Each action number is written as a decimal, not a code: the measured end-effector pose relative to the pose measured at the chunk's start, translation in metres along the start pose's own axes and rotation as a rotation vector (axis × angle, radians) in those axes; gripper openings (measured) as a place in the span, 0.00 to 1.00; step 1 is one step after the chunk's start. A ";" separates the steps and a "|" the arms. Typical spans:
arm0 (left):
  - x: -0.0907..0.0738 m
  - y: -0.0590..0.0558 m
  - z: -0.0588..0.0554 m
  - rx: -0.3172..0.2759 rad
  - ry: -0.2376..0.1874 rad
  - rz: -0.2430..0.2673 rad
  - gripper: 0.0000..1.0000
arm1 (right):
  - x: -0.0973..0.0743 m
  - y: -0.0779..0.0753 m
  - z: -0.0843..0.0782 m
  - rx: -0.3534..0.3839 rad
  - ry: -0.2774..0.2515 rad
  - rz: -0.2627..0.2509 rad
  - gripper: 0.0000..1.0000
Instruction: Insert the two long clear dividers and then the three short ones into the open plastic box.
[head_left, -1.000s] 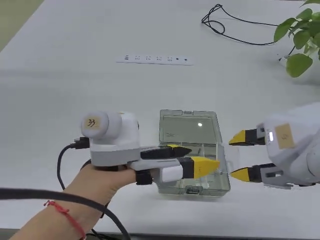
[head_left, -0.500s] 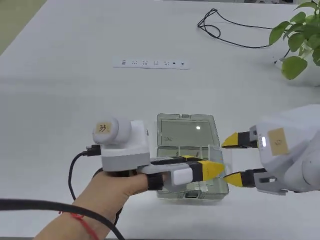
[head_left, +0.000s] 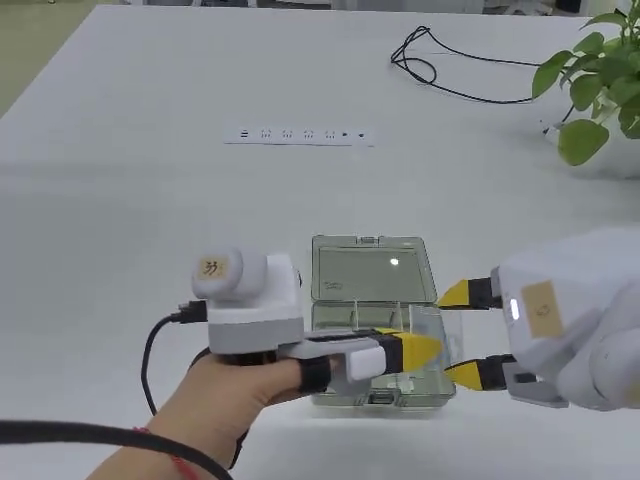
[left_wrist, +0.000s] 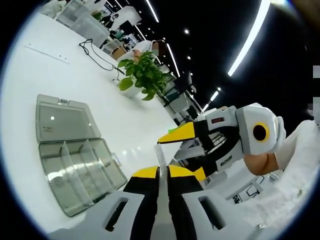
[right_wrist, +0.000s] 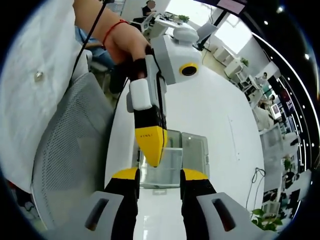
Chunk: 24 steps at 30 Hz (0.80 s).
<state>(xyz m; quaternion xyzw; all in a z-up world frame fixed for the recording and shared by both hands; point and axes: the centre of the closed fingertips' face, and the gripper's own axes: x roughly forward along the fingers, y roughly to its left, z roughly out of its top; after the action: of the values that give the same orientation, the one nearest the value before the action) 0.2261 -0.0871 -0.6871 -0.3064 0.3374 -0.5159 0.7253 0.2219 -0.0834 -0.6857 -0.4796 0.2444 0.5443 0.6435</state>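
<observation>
The left gripper (head_left: 425, 345), clenched on a thin clear plastic divider (head_left: 440, 332), holds it over the right end of the open clear plastic box (head_left: 370, 270), while the released right gripper (head_left: 455, 333) has drawn nearer, presumably to steady insertion.

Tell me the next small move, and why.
Probably close the right gripper on the divider. The left gripper pinches it near the box, and the open right jaws flank it; a second grip could steady it for lowering.

Left gripper (head_left: 425, 345), right gripper (head_left: 458, 333): white bodies, black jaws, yellow tips. Divider (left_wrist: 159, 156) clear. Plastic box (head_left: 372, 270) clear, greyish. Table (head_left: 150, 200) white.
</observation>
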 end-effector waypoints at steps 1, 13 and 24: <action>0.000 -0.001 0.000 -0.001 0.001 -0.003 0.00 | 0.000 0.000 0.000 0.000 0.000 0.000 0.33; 0.000 -0.001 -0.001 -0.033 -0.012 -0.006 0.00 | 0.002 0.001 0.000 -0.010 0.004 -0.004 0.35; -0.002 -0.006 -0.008 0.225 0.046 -0.032 0.00 | -0.015 -0.010 0.012 0.163 -0.134 0.073 0.34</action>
<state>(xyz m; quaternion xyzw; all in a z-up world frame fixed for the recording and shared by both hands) 0.2161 -0.0877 -0.6862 -0.2167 0.2889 -0.5688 0.7390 0.2243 -0.0795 -0.6649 -0.3789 0.2616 0.5766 0.6749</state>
